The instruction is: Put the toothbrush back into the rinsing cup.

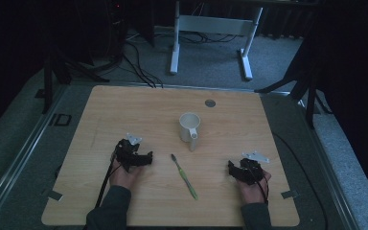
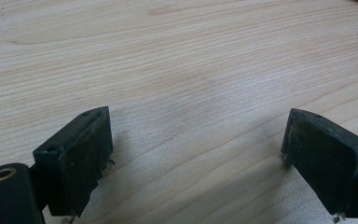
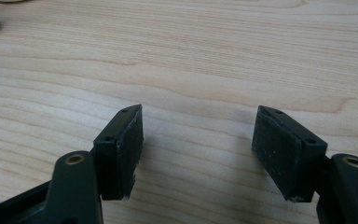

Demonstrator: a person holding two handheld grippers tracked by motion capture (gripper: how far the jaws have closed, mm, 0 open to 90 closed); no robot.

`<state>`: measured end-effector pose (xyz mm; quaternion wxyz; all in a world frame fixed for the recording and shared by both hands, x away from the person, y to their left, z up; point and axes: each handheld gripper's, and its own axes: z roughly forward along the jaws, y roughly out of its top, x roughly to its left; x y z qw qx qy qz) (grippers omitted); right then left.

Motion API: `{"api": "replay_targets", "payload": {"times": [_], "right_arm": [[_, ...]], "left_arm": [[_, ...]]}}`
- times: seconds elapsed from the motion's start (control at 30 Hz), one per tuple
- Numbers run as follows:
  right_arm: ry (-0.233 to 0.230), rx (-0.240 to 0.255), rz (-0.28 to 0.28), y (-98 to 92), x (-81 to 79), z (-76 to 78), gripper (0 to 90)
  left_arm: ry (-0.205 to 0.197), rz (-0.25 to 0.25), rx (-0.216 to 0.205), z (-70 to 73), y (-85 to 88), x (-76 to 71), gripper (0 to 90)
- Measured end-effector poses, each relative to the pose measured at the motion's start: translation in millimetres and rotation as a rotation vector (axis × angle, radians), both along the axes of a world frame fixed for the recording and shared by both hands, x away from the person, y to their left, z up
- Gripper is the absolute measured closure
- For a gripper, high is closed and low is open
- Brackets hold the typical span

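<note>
High view: the left tongs and right tongs rest on the counter, the green toothbrush between them, the white mug beyond. Left gripper view: jaws spread, empty. Right gripper view: likewise empty. Likely best: close squarely across the toothbrush's handle.

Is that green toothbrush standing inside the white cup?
No, the green toothbrush lies flat on the wooden table, apart from the white cup, nearer the person than the cup is.
</note>
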<state>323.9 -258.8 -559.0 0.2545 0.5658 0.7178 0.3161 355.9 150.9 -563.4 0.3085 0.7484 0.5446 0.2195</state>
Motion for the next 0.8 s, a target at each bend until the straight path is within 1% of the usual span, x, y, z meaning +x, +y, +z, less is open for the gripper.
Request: {"api": "replay_targets", "payload": {"times": [0.2, 0.3, 0.4, 0.5, 0.6, 0.67, 0.8], "right_arm": [[-0.003, -0.001, -0.003, 2.0, -0.2, 0.2, 36.9], [0.001, -0.002, 0.001, 4.1, -0.6, 1.3, 42.9], [-0.002, -0.021, 0.012, 7.1, -1.6, 2.3, 47.6], [0.003, -0.018, 0.014, 9.0, -2.7, 3.2, 49.4], [0.031, 0.004, 0.021, 12.0, -4.3, 6.5, 53.4], [0.036, -0.006, 0.030, 15.0, -4.9, 8.6, 55.9], [0.045, -0.009, 0.058, 23.6, -5.7, 13.7, 58.7]], "left_arm": [[0.000, 0.000, 0.000, 0.0, 0.0, 0.0, 9.0], [0.000, 0.000, 0.000, 0.0, 0.0, 0.0, 9.0], [0.000, 0.000, 0.000, 0.0, -0.1, 0.0, 9.0], [0.000, 0.000, 0.000, 0.0, -0.1, -0.2, 9.1], [0.000, 0.000, 0.000, 0.0, -0.2, -0.2, 9.1], [-0.001, 0.000, 0.000, 0.0, -0.7, 0.0, 9.1], [0.000, -0.001, 0.000, 0.0, -0.9, -0.1, 9.1]]}}
